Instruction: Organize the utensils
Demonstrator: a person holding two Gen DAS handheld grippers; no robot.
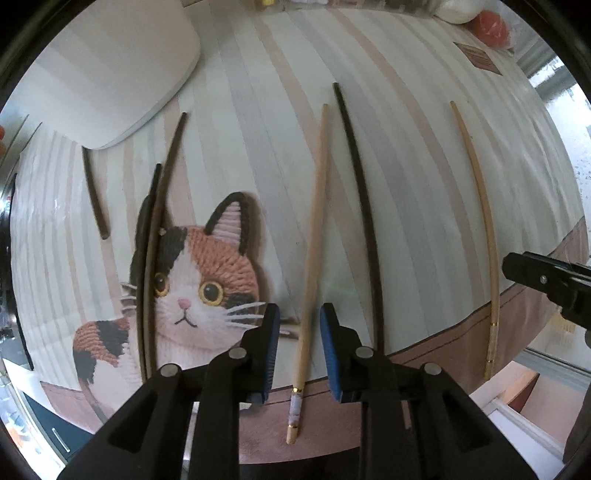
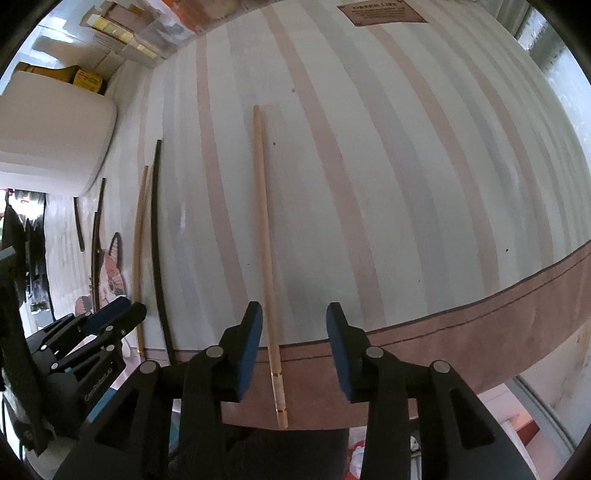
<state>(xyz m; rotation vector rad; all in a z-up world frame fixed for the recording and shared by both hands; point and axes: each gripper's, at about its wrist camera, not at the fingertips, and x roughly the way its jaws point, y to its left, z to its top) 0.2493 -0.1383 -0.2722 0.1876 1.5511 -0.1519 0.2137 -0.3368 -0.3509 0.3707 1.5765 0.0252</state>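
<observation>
Left gripper [image 1: 298, 321] jaws stand apart astride a light chopstick [image 1: 314, 236] on the striped tablecloth [image 1: 424, 177]

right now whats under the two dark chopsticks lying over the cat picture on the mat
Under the two dark chopsticks is the striped placemat with its printed calico cat. They cross the cat's left ear and cheek, hiding that strip of the print. Nothing else shows beneath them.

A brown label [image 2: 382, 12] printed on the striped tablecloth [image 2: 369, 166] carries the heading "GREEN LIFE"; its smaller lines are unreadable.
</observation>
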